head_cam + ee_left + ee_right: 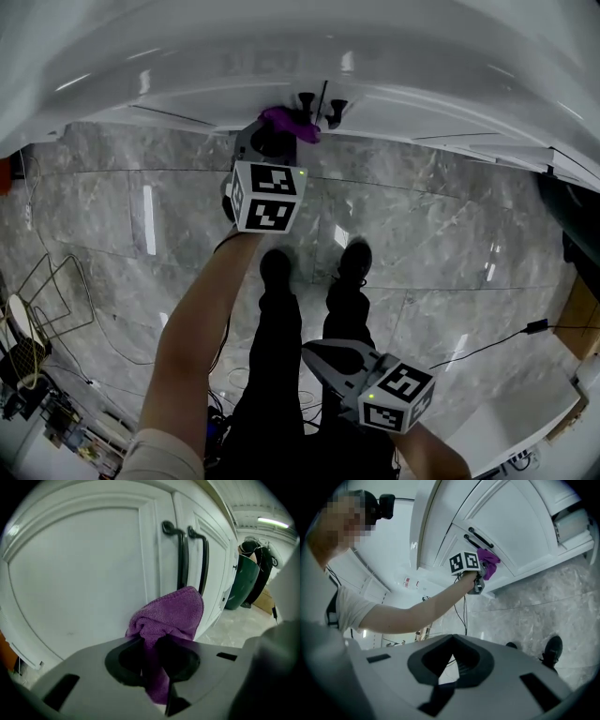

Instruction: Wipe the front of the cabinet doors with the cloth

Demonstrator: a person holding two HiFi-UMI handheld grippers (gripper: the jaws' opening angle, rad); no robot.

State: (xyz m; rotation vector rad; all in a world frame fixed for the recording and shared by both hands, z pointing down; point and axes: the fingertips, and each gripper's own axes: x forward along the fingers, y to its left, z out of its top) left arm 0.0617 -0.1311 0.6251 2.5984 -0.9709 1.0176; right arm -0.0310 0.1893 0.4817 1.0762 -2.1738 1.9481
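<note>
Your left claw [153, 667] is clenched on the purple cloth [171, 613]. The cloth is bunched against the left cabinet door [75, 573] at its inner edge, just below the two black handles [182, 550]. Wide bare panel to its left. Right claw [449, 670] is clenched on nothing, well apart from the doors.

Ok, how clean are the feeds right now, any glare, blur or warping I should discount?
Head view: strong fisheye bend, and light streaks glare off the floor. Left gripper view: the cloth and handles are sharp, the door is evenly lit but bowed, and the corners are dark. Right gripper view: same warping, bright overall, no motion blur.
</note>
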